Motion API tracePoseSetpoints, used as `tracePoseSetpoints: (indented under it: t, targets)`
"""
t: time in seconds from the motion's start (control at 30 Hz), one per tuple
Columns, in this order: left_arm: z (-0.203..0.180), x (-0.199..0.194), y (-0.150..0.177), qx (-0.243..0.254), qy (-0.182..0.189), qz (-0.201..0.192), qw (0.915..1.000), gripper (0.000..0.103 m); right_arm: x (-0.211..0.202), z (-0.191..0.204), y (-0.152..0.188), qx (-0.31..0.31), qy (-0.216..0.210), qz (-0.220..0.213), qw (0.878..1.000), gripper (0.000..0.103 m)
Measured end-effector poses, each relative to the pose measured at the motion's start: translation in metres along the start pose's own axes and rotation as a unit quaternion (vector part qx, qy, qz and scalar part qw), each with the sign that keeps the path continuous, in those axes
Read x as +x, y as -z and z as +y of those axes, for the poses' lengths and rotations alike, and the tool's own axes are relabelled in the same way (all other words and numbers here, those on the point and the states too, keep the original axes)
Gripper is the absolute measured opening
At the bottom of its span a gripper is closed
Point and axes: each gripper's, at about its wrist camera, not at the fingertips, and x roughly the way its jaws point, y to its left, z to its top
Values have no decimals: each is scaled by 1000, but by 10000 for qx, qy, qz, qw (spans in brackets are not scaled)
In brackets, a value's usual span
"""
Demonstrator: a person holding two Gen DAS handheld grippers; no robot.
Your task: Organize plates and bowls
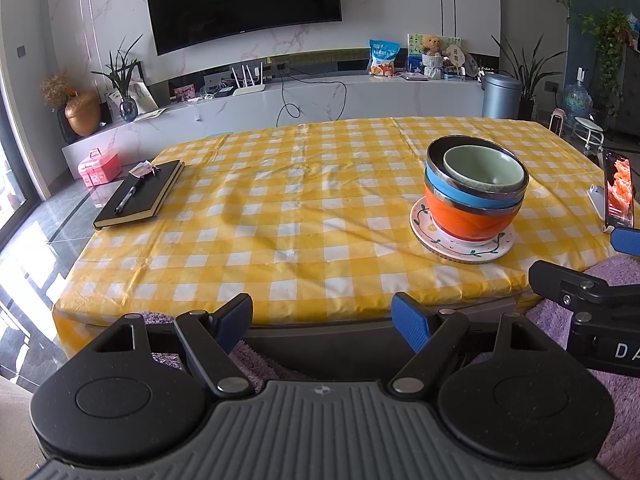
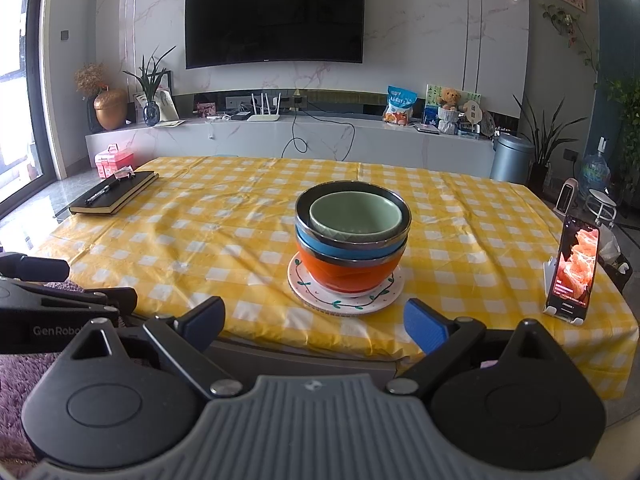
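Observation:
A stack stands on the yellow checked table: a green bowl (image 1: 484, 170) (image 2: 355, 215) nested in a blue bowl (image 1: 460, 196) (image 2: 344, 246), which sits in an orange bowl (image 1: 466, 218) (image 2: 348, 274), all on a white patterned plate (image 1: 464, 246) (image 2: 344, 304). My left gripper (image 1: 324, 320) is open and empty, below the table's near edge, left of the stack. My right gripper (image 2: 316, 322) is open and empty, just in front of the plate at the near edge. Part of the right gripper also shows in the left wrist view (image 1: 592, 292).
A black notebook (image 1: 140, 194) (image 2: 114, 196) with a pen lies at the table's far left. A phone on a stand (image 2: 574, 270) (image 1: 618, 188) stands at the right edge. A purple rug (image 1: 624, 400) lies below. A TV cabinet runs behind the table.

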Motion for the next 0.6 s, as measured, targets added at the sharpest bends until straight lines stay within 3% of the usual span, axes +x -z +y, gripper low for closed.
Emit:
tracePoseSetpoints:
  t: [0.6]
  targets:
    - [-1, -2, -3, -6, -10, -54, 10000, 93, 1, -1, -1, -40, 5, 2, 10000, 96]
